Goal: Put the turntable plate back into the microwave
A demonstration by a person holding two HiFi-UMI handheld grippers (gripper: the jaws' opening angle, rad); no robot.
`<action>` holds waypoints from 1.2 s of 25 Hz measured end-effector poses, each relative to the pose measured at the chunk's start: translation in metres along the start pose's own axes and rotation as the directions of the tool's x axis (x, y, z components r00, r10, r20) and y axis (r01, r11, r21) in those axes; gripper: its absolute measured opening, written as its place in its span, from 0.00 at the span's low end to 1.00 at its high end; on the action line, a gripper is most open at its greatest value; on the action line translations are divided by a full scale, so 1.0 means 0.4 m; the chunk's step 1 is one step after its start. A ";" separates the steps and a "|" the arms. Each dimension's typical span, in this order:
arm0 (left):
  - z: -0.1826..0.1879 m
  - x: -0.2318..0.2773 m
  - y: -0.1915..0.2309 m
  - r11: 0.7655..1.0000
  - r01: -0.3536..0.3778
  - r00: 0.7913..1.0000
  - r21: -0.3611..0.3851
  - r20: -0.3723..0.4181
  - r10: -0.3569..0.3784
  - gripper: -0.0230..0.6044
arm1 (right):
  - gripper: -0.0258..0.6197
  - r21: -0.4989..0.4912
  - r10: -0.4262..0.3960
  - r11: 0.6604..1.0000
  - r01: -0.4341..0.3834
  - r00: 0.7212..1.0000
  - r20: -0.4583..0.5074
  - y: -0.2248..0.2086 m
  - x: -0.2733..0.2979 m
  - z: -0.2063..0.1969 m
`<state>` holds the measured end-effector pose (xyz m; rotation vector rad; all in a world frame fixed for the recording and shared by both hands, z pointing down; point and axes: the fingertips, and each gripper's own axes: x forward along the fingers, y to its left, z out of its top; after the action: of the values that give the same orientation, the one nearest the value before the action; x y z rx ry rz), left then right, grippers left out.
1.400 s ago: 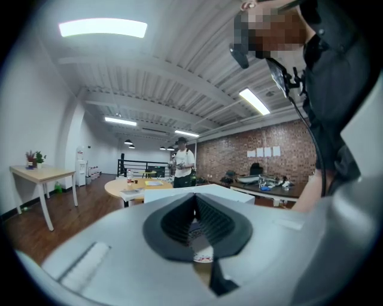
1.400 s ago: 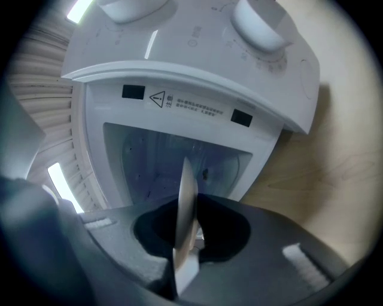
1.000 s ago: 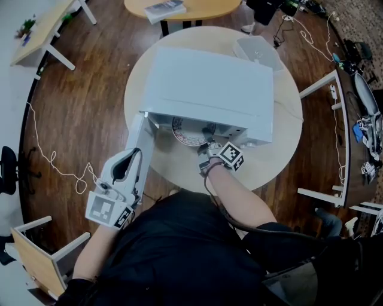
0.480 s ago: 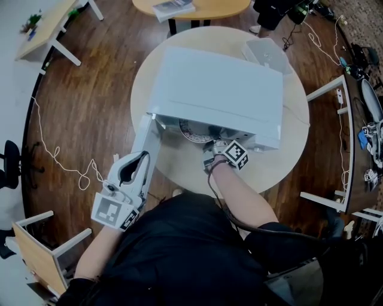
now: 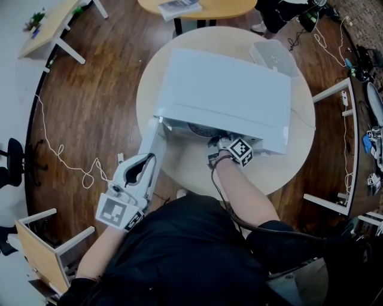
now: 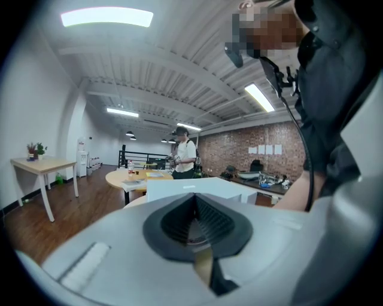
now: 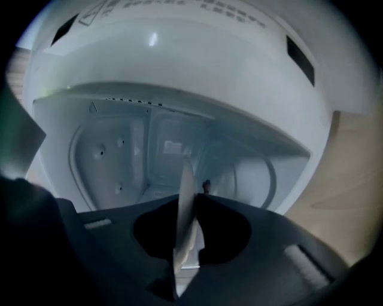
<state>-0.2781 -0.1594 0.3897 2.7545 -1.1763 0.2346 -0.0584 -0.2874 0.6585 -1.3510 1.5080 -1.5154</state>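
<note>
A white microwave stands on the round table, its door swung open to the left. My right gripper is at the mouth of the cavity, shut on the turntable plate, of which only a sliver shows under the top edge. In the right gripper view the plate stands edge-on between the jaws, with the white cavity just ahead. My left gripper hangs beside the door's outer end, shut and holding nothing; its own view looks over the microwave's top.
A clear plastic container sits on the table behind the microwave. A wooden table with a book lies beyond, metal frames to the right, a chair at lower left. A person stands far off.
My right gripper has carried the plate further into the microwave; much less of the plate shows now. The left gripper has kept its place by the door.
</note>
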 end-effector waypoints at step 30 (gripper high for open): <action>-0.022 -0.002 0.008 1.000 -0.010 0.999 0.000 -0.047 0.010 0.05 | 0.09 0.136 -0.056 0.990 0.031 0.981 0.185 -0.024 0.079 0.050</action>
<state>-0.2816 -0.1593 0.3982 2.7277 -1.1784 0.2982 -0.0471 -0.3216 0.6721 -1.4138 1.2469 -1.4423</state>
